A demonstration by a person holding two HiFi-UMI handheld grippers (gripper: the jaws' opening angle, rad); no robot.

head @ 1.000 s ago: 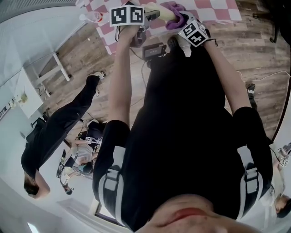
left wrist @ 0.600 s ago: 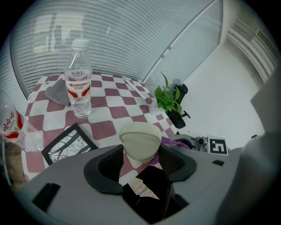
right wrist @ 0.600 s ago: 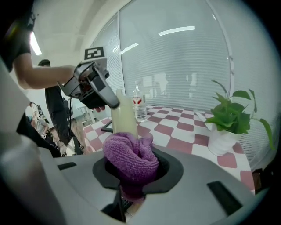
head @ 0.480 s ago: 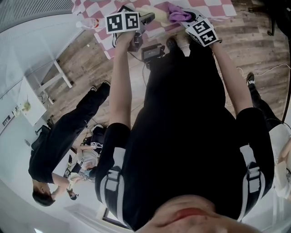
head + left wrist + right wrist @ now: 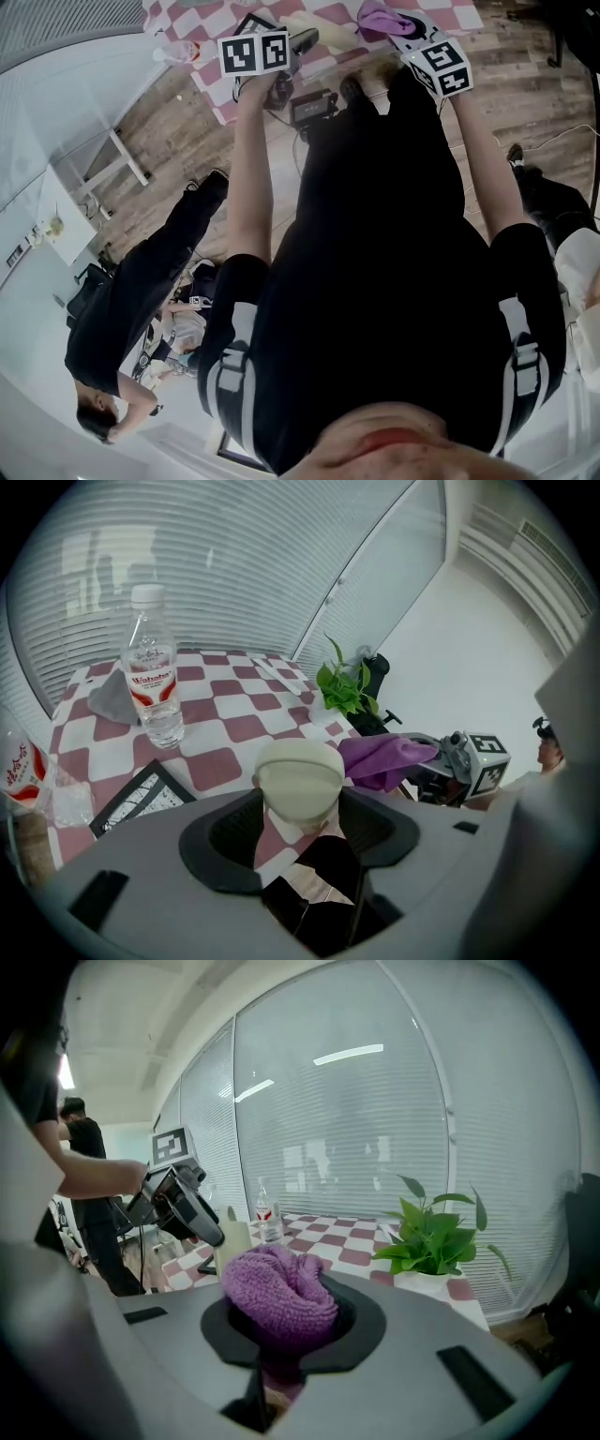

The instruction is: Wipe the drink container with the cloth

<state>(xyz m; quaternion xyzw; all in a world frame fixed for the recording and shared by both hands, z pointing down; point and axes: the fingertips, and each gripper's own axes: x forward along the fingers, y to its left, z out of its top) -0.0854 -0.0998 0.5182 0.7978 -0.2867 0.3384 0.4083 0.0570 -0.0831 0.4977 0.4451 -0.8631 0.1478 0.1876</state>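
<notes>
Checked bench (image 5: 225, 726) lies under both hands. Nearest, the left tongs (image 5: 300, 829) clamp the cream drink container (image 5: 298, 775) by its body, over the bench's near edge. Just beside it, the right tongs (image 5: 289, 1333) have just been closing on the purple cloth (image 5: 279, 1288) (a bunched wad, nothing neat). My worry: a hard wipe could twist the container out of that grip, or tug the cloth free. Farther back, a water bottle (image 5: 150, 672) could get knocked.
</notes>
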